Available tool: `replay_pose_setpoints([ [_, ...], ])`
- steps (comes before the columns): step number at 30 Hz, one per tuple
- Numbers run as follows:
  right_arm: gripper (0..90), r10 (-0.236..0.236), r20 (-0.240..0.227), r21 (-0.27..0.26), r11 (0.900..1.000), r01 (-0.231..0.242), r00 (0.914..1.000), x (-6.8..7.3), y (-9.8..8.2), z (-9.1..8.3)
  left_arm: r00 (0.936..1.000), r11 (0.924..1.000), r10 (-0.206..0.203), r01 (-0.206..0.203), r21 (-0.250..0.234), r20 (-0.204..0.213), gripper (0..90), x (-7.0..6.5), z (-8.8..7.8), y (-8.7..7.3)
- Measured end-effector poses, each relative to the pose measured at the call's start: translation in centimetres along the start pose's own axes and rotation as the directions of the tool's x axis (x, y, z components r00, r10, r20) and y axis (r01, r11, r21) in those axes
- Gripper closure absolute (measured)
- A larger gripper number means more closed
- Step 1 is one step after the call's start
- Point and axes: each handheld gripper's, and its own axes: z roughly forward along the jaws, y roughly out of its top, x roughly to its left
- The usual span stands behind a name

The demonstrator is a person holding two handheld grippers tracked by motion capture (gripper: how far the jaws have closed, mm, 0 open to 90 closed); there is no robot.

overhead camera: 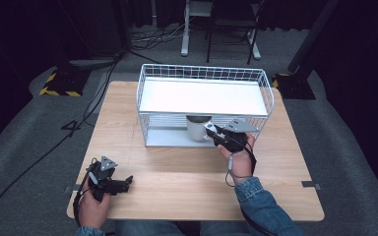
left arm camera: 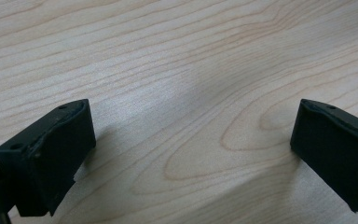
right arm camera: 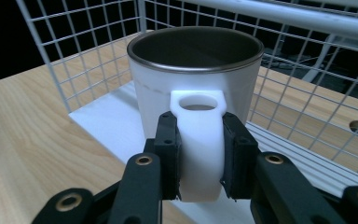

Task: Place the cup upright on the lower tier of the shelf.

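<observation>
**Mug held by its handle at the rack's lower shelf**

Under the wire rack's (overhead camera: 204, 93) upper shelf, the white mug (right arm camera: 193, 88) stands upright at the lower tray's front edge. It looks rigid, smooth, probably breakable; the handle is the sure hold. The right gripper (right arm camera: 199, 161) clamps that handle. Near the bench (overhead camera: 177, 172) front, the left gripper (left arm camera: 191, 154) rests wide, holding nothing.

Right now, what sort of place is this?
Probably a recording studio or lab, not a home: a bare wooden table ringed by black curtains, cables across grey carpet, and stand bases with hazard tape.
</observation>
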Motion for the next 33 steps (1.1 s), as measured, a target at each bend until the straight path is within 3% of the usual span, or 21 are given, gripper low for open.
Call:
replay_pose_setpoints([
  [17, 71.3, 0.009, 0.057, 0.017, 1.0, -0.01, 0.9983, -1.1, -0.9, 2.3, 1.0, 1.0, 0.0, 0.0, 0.0, 0.0, 0.2, 0.0, 0.0, 0.0],
  [33, 71.0, 0.037, 0.041, 0.046, 0.998, -0.039, 0.9985, -1.5, -1.6, 2.8, 1.0, 1.0, 0.0, 0.0, 0.0, 0.0, 0.2, 0.0, 0.0, 0.0],
])
